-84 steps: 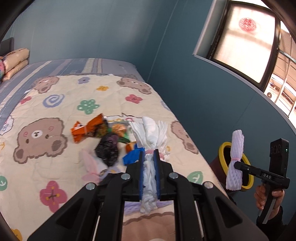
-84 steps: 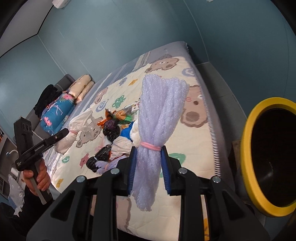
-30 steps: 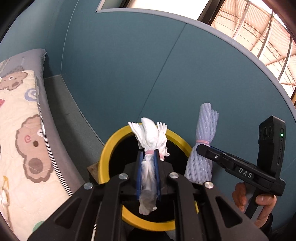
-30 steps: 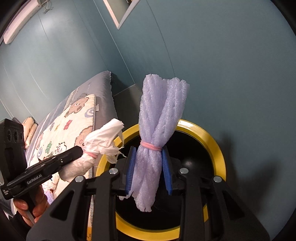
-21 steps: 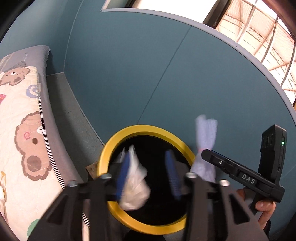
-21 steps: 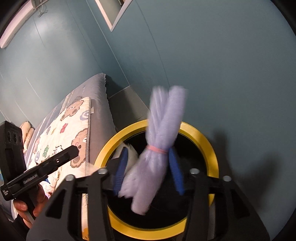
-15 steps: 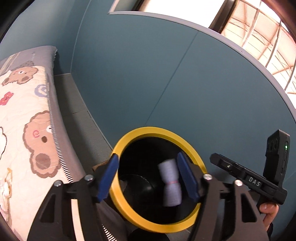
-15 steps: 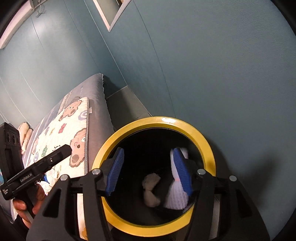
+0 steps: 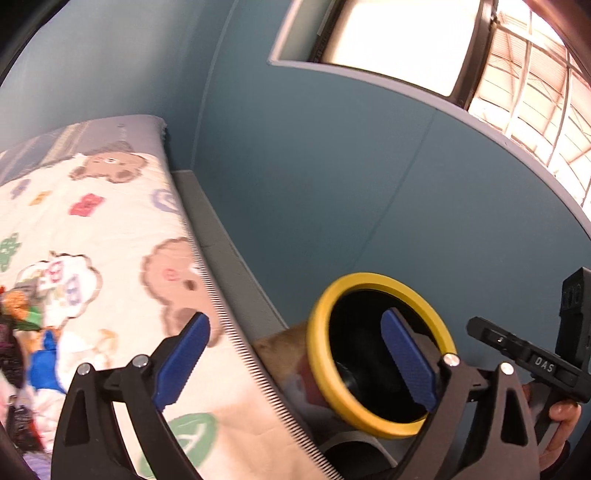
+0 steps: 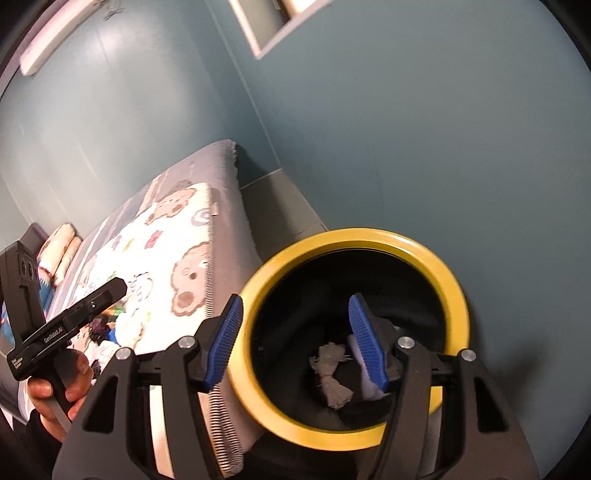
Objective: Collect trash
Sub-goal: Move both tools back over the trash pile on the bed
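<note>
Both my left tongs and right tongs have just been opening and hold nothing, the round yellow-rimmed black bin has the white bundle, and the leftover colourful wrappers on the bear blanket lie at nine o'clock, nearer my left.

Non-task surroundings. Bed occupies left half of left wrist frame; cream quilt printed with brown bears, flowers, clouds. Grey mattress edge visible at centre left of right wrist frame. Pillows stacked at far left, by the headboard. Teal wall fills centre and right. Bright window at upper right of left wrist frame. Long white wall fixture at upper left of right wrist frame; type unclear.
</note>
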A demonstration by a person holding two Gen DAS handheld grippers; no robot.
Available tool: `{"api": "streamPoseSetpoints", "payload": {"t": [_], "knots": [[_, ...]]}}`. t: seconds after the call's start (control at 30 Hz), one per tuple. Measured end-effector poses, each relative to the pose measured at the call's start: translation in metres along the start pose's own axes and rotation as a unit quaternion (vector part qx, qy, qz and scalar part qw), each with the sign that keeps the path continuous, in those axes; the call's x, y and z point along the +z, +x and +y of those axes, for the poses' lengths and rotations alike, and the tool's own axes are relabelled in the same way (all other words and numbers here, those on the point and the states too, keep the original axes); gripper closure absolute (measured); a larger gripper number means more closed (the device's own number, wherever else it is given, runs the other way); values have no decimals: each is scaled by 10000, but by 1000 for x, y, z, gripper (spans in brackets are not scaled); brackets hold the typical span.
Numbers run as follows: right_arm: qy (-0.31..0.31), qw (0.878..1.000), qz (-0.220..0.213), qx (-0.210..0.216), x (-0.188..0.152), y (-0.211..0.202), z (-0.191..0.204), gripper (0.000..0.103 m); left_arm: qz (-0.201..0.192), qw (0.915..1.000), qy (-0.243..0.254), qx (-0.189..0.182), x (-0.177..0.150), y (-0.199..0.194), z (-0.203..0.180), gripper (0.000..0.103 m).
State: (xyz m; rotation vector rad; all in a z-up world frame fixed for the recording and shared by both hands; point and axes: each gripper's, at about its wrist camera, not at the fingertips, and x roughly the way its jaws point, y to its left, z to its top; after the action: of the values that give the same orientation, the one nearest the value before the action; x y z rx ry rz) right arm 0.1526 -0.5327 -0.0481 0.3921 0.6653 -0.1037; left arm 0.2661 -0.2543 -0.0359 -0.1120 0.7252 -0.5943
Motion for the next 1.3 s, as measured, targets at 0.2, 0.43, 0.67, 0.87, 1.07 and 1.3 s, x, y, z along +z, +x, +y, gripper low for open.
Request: {"api": "streamPoseSetpoints", "payload": {"t": [0.2,0.43,0.67,0.87,1.07,1.3], "knots": [[-394,9989,-14,268,-2,-3,43,36,-281,9991,-91,312,-1,-49,36,8],[-694,9955,81,635,-4,1,90,34,-485,9955,-168,802,-7,-96,81,8],[-970,9901,256,984,-11,14,143,34,-599,9888,-471,1281,-22,-144,135,8],[-1211,9845,410,1196,-19,26,184,34,-602,9815,-670,1691,-39,-176,177,8],[-1352,9798,645,1325,-27,46,216,34,-562,9748,-918,1953,-61,-197,213,8],[-1490,9749,901,1390,-39,71,248,34,-404,9685,-1087,2201,-86,-210,245,8]]}}
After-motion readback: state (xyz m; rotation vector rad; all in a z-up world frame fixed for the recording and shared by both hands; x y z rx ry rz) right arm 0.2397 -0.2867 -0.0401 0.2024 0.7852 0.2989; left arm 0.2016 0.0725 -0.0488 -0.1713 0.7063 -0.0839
